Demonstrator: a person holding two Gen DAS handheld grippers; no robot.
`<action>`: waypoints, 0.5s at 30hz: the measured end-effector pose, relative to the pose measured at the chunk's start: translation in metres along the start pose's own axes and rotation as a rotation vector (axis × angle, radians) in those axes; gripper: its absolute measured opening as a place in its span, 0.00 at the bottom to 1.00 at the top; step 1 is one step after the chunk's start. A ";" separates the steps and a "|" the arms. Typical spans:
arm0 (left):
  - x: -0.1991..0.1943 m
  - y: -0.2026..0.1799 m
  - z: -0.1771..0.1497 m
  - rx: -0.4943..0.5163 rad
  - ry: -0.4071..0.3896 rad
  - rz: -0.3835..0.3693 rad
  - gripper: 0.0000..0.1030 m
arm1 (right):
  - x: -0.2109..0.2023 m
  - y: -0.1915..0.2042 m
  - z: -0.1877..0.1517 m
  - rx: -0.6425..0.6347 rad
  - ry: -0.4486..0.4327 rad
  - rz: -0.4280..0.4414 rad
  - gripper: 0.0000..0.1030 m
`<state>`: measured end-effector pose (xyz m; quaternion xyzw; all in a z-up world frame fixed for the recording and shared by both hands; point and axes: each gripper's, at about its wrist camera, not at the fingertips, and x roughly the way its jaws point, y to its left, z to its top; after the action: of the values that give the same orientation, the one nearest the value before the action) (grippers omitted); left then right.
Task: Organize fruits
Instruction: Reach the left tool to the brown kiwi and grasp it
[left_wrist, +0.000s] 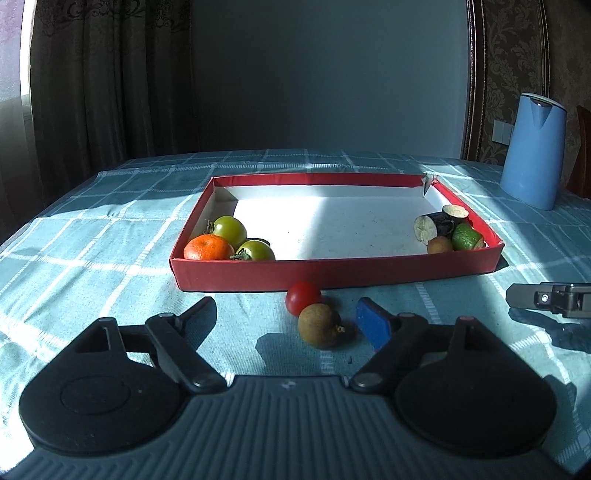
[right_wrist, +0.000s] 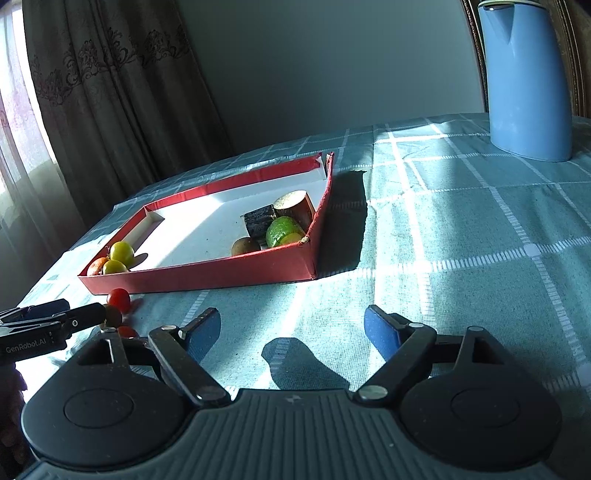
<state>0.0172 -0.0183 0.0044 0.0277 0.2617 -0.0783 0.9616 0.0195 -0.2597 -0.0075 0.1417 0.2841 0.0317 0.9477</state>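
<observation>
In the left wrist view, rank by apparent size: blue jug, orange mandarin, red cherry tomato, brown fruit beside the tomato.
1. blue jug
2. orange mandarin and brown fruit: they look similar, and the brown fruit sits nearer the camera, so unsure.
3. red cherry tomato, smallest.

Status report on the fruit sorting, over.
Left claw open, right claw open, both empty. Cherry tomato and brown longan on the cloth outside the red tray, just ahead of left claw. Nothing blocking them.
</observation>
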 end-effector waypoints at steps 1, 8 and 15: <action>0.002 -0.001 0.001 0.000 0.006 0.001 0.78 | 0.000 0.000 0.000 0.000 0.000 0.000 0.83; 0.025 0.001 0.002 -0.037 0.117 -0.018 0.50 | 0.000 0.000 0.000 -0.001 0.000 0.000 0.83; 0.023 0.001 0.001 -0.031 0.099 -0.026 0.26 | 0.000 0.000 0.000 0.000 0.000 0.000 0.83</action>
<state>0.0370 -0.0207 -0.0066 0.0131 0.3103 -0.0854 0.9467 0.0196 -0.2597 -0.0075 0.1415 0.2842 0.0316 0.9477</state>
